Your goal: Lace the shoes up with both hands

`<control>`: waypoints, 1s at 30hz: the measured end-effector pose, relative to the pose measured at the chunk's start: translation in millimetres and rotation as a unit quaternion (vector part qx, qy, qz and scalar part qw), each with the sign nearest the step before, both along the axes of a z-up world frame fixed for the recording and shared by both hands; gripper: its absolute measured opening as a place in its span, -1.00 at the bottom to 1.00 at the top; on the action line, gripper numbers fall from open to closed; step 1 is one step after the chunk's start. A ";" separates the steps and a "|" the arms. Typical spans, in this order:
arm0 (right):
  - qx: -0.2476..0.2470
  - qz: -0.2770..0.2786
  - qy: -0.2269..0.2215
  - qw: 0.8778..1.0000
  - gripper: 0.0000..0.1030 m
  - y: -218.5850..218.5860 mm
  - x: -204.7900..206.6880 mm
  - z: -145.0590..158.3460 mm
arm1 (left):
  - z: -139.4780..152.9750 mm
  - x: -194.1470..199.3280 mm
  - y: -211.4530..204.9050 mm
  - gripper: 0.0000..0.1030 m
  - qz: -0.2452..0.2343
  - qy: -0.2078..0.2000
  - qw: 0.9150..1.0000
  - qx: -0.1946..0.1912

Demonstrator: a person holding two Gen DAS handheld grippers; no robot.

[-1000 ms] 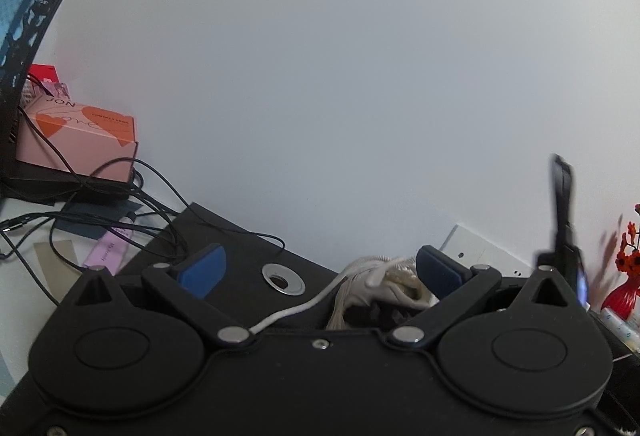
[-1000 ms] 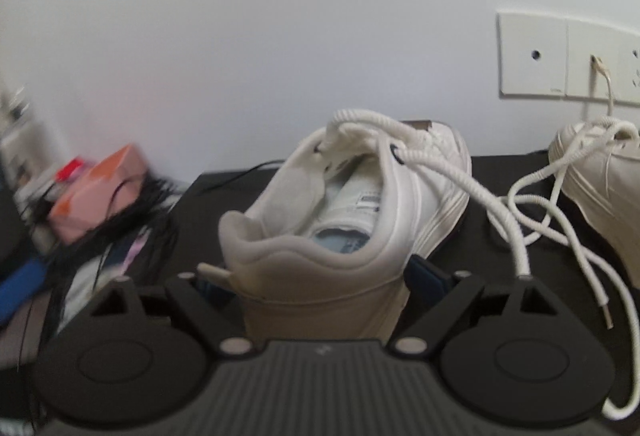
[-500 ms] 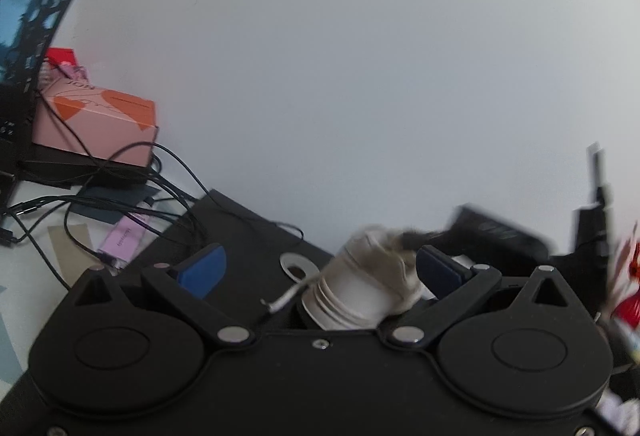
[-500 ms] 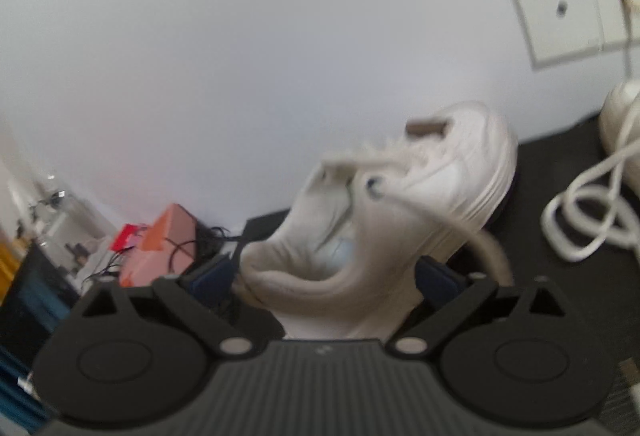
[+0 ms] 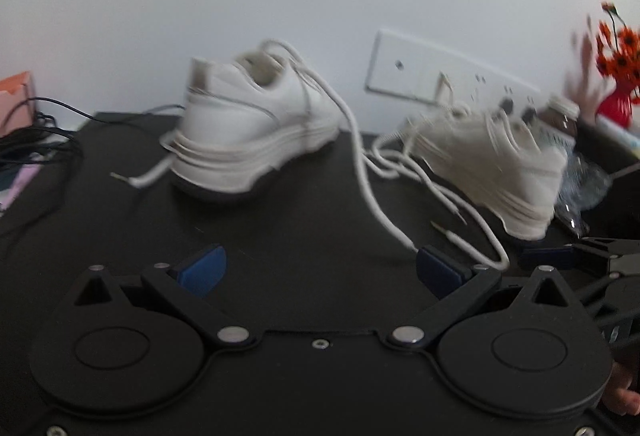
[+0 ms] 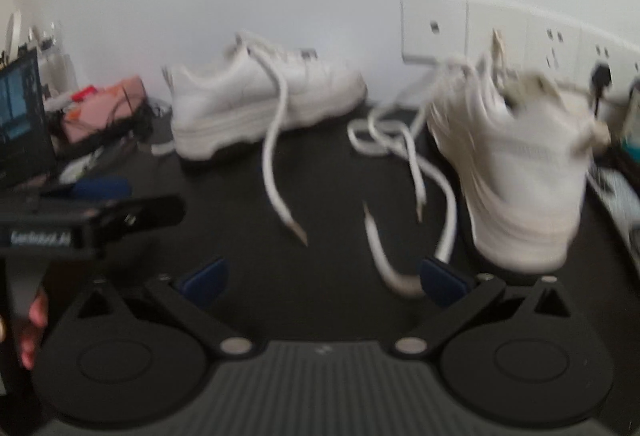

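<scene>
Left gripper (image 5: 320, 268), black w/ blue pads: jaws wide apart, nothing clamped. A white lace end (image 5: 384, 212) runs down to just beside its right pad, maybe touching it, blur too heavy to say. Right gripper (image 6: 322, 276), same build: jaws fully apart, also empty; a loose lace tip (image 6: 394, 276) curls against its right pad but isn't pinched.

Further out, both on the black mat (image 5: 280, 228): left white chunky-soled sneaker (image 5: 256, 132), standing upright w/ heel toward the cams, laces hanging loose off its side. Right white sneaker (image 6: 516, 172) sits nearer, close to the right gripper, laces in a tangle (image 6: 392, 144) between the two shoes. White wall socket strip (image 6: 500, 32) behind; clear plastic bottle (image 5: 568, 152) just beside the right shoe.

Risks, as I judge them:
- Lace ends from both shoes cross in that tangle, so grabbing the wrong shoe's lace is easy.
- Closing on a lace lying at the pad edge could let it slip out.
- Pulling hard could drag or tip the light shoe, or knock the bottle.
</scene>
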State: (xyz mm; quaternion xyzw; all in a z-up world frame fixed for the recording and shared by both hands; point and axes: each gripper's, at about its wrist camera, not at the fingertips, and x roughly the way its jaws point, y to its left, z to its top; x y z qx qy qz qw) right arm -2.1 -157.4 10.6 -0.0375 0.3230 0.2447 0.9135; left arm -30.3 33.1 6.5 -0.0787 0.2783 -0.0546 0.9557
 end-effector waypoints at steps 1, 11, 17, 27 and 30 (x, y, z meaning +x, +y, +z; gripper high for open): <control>-0.008 0.000 0.005 1.000 0.99 0.7 -1.3 -4.5 | -2.1 2.1 -1.9 1.00 0.002 0.009 1.000 -0.001; -0.036 0.015 0.010 0.999 0.99 10.8 -0.8 -15.2 | -7.0 12.3 1.7 1.00 0.045 0.034 0.998 -0.021; -0.030 0.009 -0.006 0.999 0.99 14.1 -2.3 -17.9 | -7.7 20.4 -6.6 1.00 0.056 0.046 0.997 0.018; -0.028 0.006 -0.012 1.000 0.99 16.3 -1.9 -18.2 | -12.0 30.2 -30.1 1.00 0.067 0.071 0.990 0.101; -0.027 0.007 -0.012 1.000 0.99 17.6 -1.9 -18.7 | -12.3 30.5 -29.7 1.00 0.068 0.071 0.990 0.099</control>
